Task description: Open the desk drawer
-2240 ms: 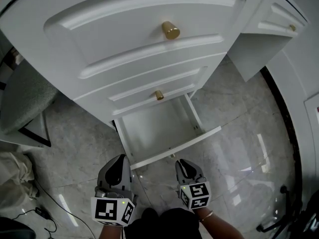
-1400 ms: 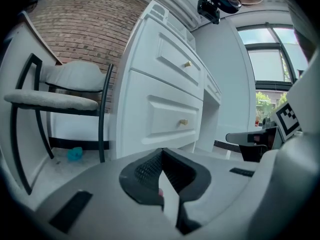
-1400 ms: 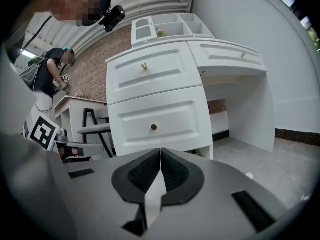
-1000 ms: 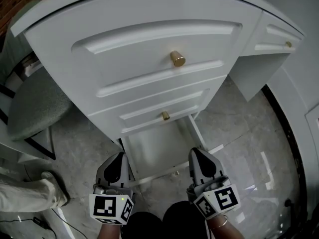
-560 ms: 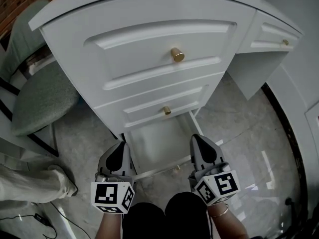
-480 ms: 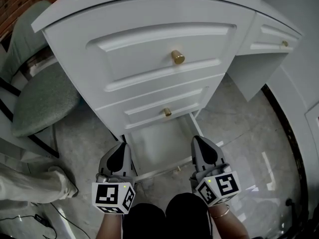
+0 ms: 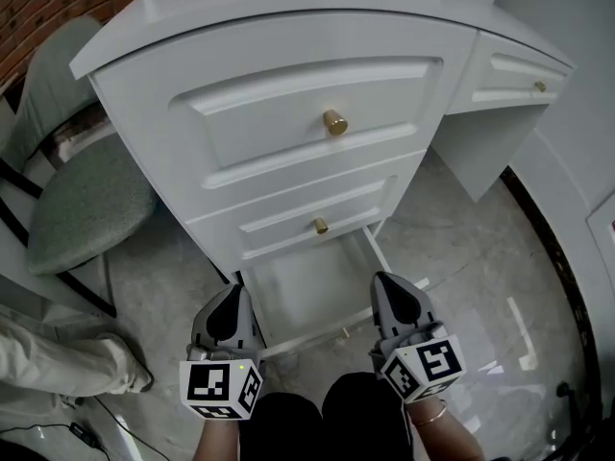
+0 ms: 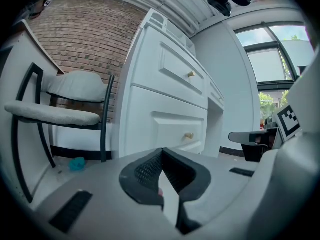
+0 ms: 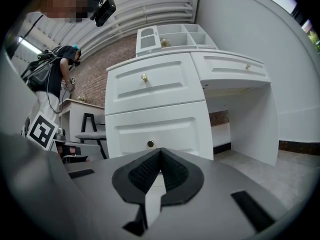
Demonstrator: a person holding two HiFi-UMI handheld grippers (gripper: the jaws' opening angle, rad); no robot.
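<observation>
The white desk [image 7: 221, 12] has three stacked drawers. The top drawer carries a gold knob [image 7: 334, 122] and the middle one a smaller gold knob [image 7: 319, 226]. The bottom drawer [image 7: 307, 281] stands pulled out over the floor, and nothing shows inside it. My left gripper [image 7: 233, 289] hangs at the open drawer's left front corner, shut and empty. My right gripper [image 7: 379, 279] is over the drawer's right side, shut and empty. In the left gripper view the left gripper [image 8: 162, 150] points at the desk's side. In the right gripper view the right gripper [image 9: 160, 150] faces the middle knob [image 9: 150, 144].
A chair [image 7: 86, 205] with a grey-green cushion stands left of the desk. A person's trouser leg and shoe [image 7: 67, 368] lie at the lower left. The desk's knee space and a side drawer [image 7: 514, 75] are at the right. A small teal object [image 8: 76, 164] sits on the marble floor.
The head view has tilted up, showing more of the desk top. The right gripper came forward beside the drawer early on. Both grippers have since stayed put, and the drawer stays open.
</observation>
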